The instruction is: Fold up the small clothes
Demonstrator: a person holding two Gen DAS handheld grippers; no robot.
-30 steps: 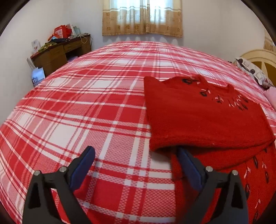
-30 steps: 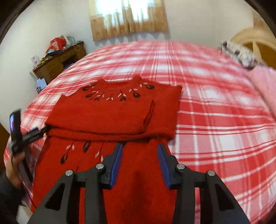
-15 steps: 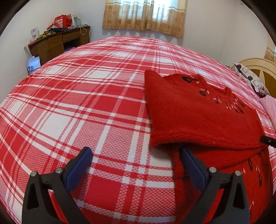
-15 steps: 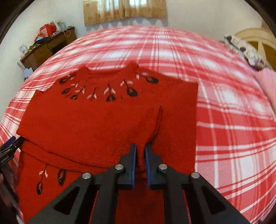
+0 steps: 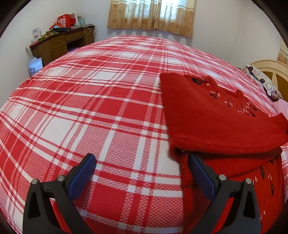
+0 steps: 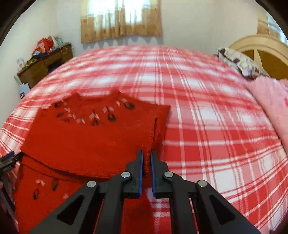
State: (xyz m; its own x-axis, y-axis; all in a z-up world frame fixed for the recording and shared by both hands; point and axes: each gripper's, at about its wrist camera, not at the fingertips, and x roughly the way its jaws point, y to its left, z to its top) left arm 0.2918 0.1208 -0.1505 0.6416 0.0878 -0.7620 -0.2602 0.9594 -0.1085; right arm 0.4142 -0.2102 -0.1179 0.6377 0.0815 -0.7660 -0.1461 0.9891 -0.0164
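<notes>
While red knitted sweater with dark embroidered flowers point(image 6: 86, 136) lies part-folded on red-and-white plaid bedspread point(image 5: 100, 115), right gripper point(image 6: 146, 156) pinches its folded edge, jaws nearly closed. Left gripper point(image 5: 142, 162) spread wide, holding nothing, right finger at sweater's corner.

A wide bed under a red-and-white plaid cotton sheet point(image 5: 108, 111) fills the room. Behind it, pale plain walls point(image 5: 216, 36) and a backlit window with short tan patterned curtains point(image 5: 151, 16). A cluttered dark wooden desk point(image 5: 59, 43) stands in the far corner; a cream arched headboard point(image 6: 261, 52) at the side.
</notes>
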